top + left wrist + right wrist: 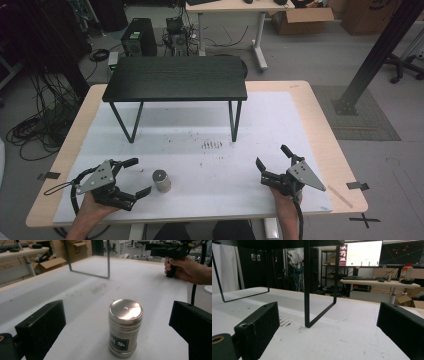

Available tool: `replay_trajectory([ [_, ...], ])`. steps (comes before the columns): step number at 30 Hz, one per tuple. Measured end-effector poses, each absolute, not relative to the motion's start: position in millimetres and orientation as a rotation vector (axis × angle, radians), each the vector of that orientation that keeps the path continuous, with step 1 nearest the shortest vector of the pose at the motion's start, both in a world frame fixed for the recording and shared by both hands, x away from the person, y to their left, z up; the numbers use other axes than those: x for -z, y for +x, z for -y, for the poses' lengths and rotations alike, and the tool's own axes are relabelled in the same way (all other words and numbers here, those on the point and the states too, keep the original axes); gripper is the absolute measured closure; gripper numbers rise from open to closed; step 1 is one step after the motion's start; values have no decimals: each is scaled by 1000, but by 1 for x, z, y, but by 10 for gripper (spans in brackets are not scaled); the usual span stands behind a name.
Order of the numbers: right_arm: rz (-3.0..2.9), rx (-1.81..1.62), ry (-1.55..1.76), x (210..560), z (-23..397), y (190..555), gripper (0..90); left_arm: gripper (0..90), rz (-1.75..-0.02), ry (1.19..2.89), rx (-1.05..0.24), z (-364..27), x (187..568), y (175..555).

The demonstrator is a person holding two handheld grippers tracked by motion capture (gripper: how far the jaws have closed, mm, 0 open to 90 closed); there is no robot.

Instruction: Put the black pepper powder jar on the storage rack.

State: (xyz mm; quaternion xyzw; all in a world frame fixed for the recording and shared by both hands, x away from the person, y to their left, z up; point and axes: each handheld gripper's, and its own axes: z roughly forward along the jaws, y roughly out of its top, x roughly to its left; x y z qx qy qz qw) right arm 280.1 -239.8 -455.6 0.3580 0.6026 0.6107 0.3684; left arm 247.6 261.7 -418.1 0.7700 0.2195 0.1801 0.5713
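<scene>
The left claw is spread wide and sits low on the table, on the near left side. A small shiny tin stands upright on the white mat, just to the right of that claw. In the left gripper view the tin stands between the two black jaws, a bit ahead of them, and nothing touches it. It has a round flat lid and a dark label low on its side. So the step in hand looks like the reach: the claw is lined up with the tin but has not grabbed it yet. The right claw is also spread and holds nothing. It waits on the near right side, well apart from the tin, and points toward the little black stand at the back of the table. Next, I think the left claw needs to slide forward a little until the tin is right between the jaws. Then it should squeeze gently on the round sides. The tin is smooth and tall, so a bump could tip it over.
</scene>
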Motion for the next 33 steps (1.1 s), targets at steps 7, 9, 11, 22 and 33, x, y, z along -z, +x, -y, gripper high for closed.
replay_trajectory([
  [7,-1546,-1569,919,456,240,280,41,22,-532,1843,-392,-245,427,253],
  [9,-1546,-1570,919,456,240,280,41,25,-536,1846,-387,-242,429,255],
  [11,-1546,-1570,918,456,240,280,41,30,-542,1853,-375,-239,431,256],
  [22,-1545,-1569,917,456,240,280,40,130,-556,1901,-351,-233,438,260],
  [33,-1544,-1569,916,456,240,280,40,287,-560,1904,-334,-232,440,260],
])
